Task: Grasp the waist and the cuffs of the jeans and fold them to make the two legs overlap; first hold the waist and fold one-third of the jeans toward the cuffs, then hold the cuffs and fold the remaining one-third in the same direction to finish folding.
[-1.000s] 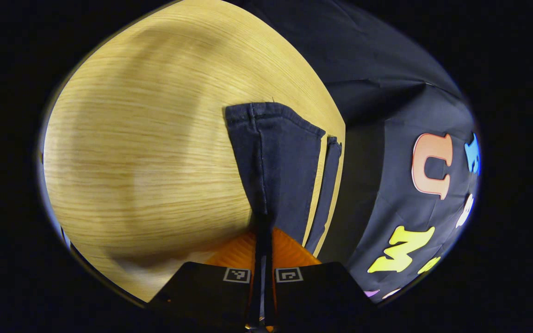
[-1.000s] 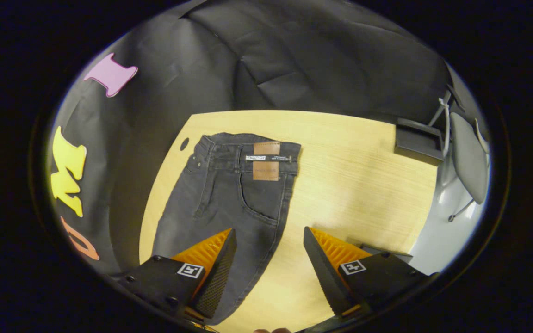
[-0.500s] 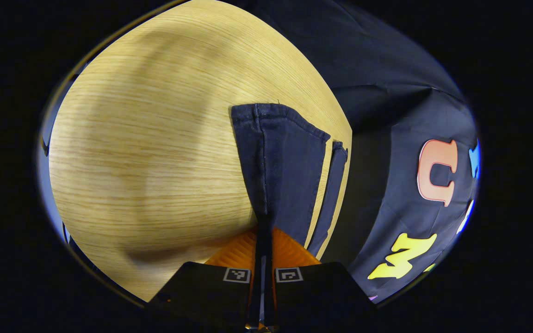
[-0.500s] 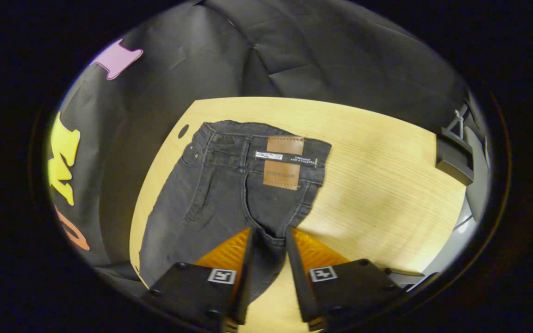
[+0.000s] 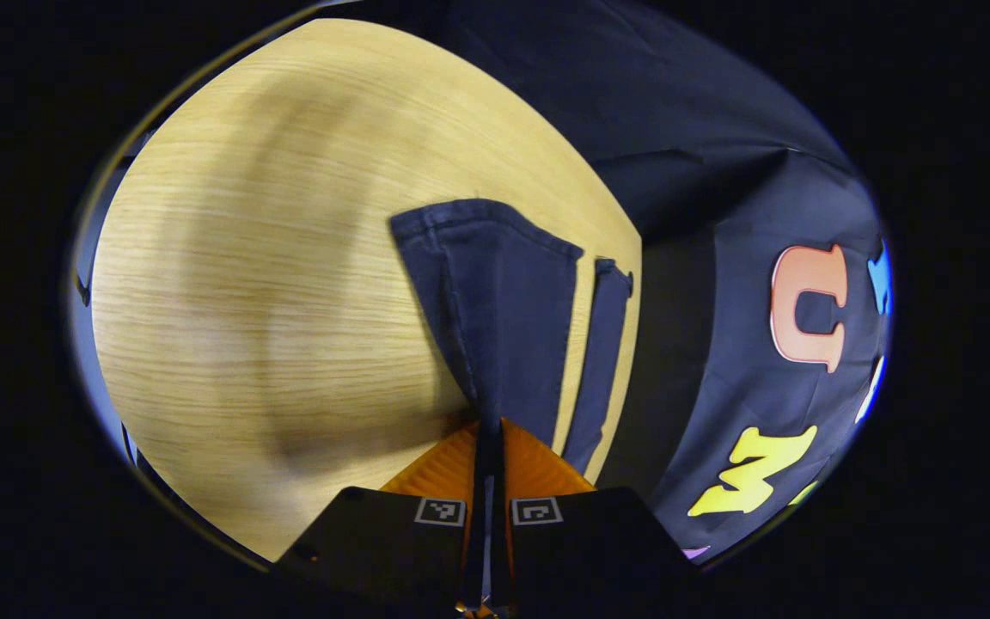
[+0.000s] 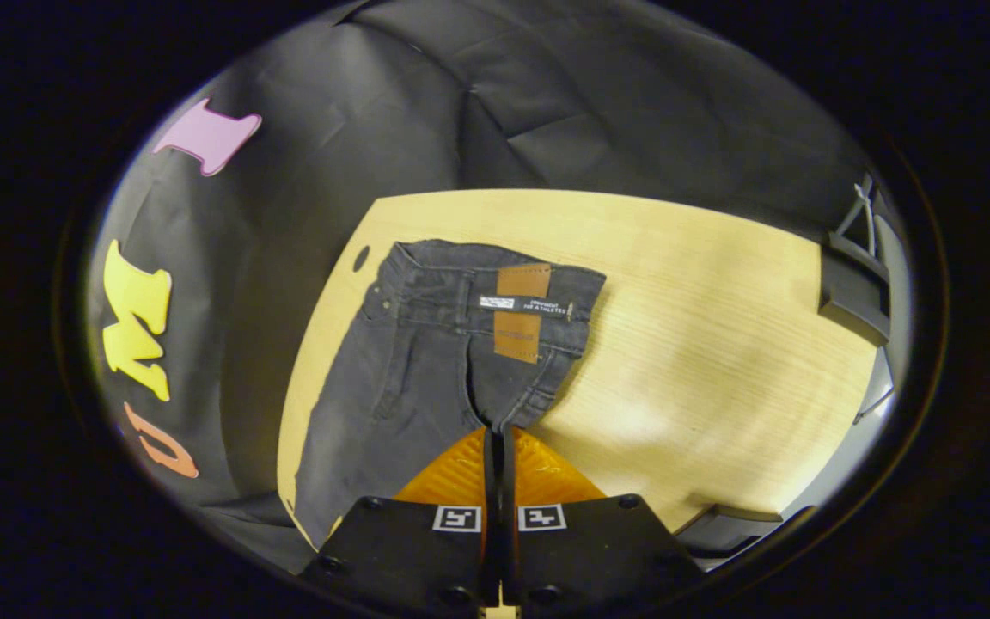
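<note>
The 2 claws are pinched tight on the dark jeans [image 6: 426,361] on the wooden table [image 6: 701,344]: the left gripper [image 5: 488,434] near a cuff [image 5: 482,219], the right gripper [image 6: 499,438] below the waist [image 6: 495,275].

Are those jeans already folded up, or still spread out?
Still spread out: the jeans lie flat on the table, waist showing, and both cuffs lie apart.

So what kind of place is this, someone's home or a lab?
Probably a staged recording booth rather than a home: black cloth walls hang round a single light wooden table, where dark grey denim jeans lie, and part of a grey office chair stands beside it.
</note>
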A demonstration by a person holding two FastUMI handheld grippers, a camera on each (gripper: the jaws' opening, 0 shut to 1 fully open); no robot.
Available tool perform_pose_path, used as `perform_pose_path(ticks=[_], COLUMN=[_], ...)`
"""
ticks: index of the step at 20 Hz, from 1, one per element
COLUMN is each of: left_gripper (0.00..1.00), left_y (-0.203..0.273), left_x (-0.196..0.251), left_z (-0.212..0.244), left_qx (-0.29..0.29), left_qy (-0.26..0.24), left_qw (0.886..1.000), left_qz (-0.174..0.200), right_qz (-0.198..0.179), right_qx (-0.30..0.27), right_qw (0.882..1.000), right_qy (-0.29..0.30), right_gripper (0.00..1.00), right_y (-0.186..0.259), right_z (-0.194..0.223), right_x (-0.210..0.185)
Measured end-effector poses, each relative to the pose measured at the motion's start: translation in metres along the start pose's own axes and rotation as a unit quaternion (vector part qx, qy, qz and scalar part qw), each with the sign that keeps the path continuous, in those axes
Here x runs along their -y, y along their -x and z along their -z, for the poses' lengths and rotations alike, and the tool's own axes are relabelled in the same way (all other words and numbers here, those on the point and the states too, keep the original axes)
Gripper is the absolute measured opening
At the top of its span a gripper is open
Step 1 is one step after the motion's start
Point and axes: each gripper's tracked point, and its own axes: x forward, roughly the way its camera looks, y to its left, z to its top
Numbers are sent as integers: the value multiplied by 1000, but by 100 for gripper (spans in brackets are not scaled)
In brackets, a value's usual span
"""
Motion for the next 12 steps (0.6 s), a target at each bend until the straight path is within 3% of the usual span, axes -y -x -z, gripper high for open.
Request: perform_pose_path(ticks=[7, 12], left_gripper=[6, 6], left_y=[-9, -34], left_x=[98, 146], left_z=[-6, -7], left_qx=[-2, -3], left_qy=[-18, -31], left_qw=[997, 995], left_qz=[77, 94], right_qz=[-113, -146], right_qx=[30, 33], right_qw=[993, 988], right_qy=[24, 40], right_gripper=[1, 1], right_y=[22, 8], right_z=[-43, -61], right_x=[-120, -167])
